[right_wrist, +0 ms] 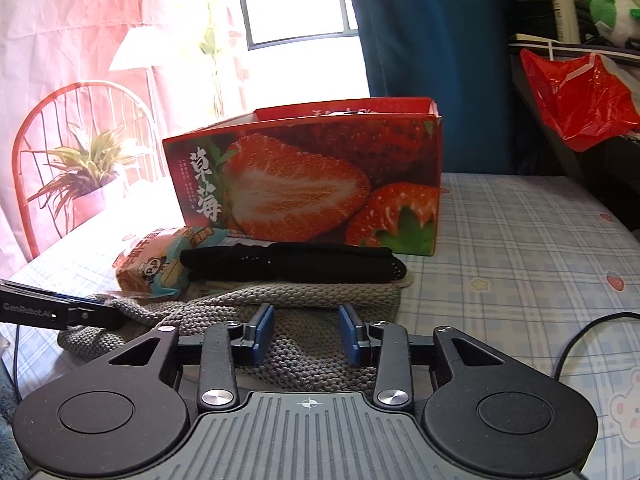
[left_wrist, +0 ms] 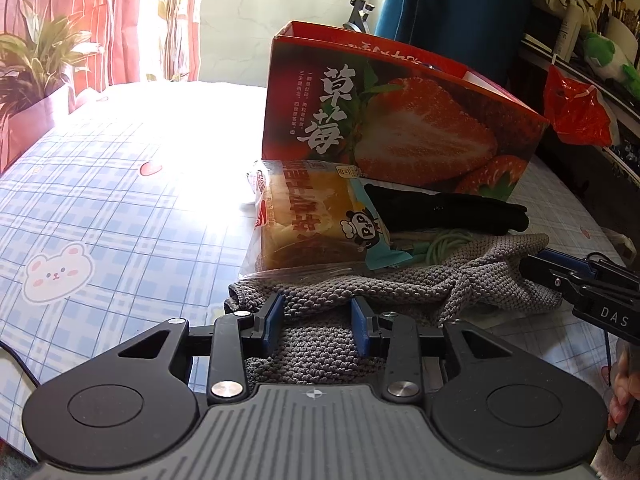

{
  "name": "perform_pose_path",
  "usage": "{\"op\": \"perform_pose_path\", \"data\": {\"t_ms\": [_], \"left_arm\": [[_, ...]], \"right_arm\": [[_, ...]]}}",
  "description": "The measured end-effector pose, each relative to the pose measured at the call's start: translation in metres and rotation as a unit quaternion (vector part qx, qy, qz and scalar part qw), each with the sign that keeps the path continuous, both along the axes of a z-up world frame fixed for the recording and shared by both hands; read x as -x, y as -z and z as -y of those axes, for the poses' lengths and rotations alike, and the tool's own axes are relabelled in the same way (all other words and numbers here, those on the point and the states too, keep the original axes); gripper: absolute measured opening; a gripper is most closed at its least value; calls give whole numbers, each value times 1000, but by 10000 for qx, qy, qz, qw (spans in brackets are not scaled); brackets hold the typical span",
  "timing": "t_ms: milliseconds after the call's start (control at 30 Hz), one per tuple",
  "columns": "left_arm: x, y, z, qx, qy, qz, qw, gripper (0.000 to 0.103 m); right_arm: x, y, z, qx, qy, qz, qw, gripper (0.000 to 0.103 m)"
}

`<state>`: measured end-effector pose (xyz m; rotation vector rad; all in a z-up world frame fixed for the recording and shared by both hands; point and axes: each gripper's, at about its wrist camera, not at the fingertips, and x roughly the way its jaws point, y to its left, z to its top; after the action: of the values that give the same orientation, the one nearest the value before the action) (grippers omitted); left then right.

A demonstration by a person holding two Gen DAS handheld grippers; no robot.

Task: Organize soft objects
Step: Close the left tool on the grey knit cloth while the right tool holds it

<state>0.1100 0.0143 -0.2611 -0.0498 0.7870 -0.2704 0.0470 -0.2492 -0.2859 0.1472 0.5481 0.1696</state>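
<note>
Finding: the grey knitted cloth (left_wrist: 420,286) lies rumpled on the counter (left_wrist: 120,200) at the near edge of the pile, in front of the open strawberry box (left_wrist: 400,120), and both my tools are at it. My left gripper (left_wrist: 318,304) straddles a raised fold of the knit; the fingers (left_wrist: 274,320) stand partly apart with cloth filling the gap, and I cannot tell whether the pads actually bite or merely flank it. My right gripper (right_wrist: 306,312) is released: its fingers (right_wrist: 262,332) stand apart over the knit, which lies loose beneath them, not pinched. Judgement: the step in hand is getting a sound two-point hold on this cloth so it can be folded or lifted toward the box. To do it well I should bring the right fingers down onto a single edge layer, not a bunch, and clench only once the knit sits fully between the pads. The bread pack (left_wrist: 304,220), the black gloves (left_wrist: 448,208) and a green cord (left_wrist: 444,240) rest on or against the far part of the cloth; a sharp pull would likely drag them along. I recommend a slow, low lift, both hands level, drawing the cloth toward me first to free it.
</note>
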Motion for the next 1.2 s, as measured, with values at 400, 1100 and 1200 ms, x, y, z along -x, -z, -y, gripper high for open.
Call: {"op": "perform_pose_path", "data": {"t_ms": [400,1100,1200], "left_arm": [[0,2,-5,-3,-234,-456,9987,75],[1,7,11,-299,186,-179,9992,48],[2,6,11,-198,298,-167,9992,34]], "right_arm": [[-12,13,-5,141,-81,-308,9994,48],[-8,13,-13,198,-281,-405,9986,44],[-8,12,-13,196,-321,-408,9985,41]]}}
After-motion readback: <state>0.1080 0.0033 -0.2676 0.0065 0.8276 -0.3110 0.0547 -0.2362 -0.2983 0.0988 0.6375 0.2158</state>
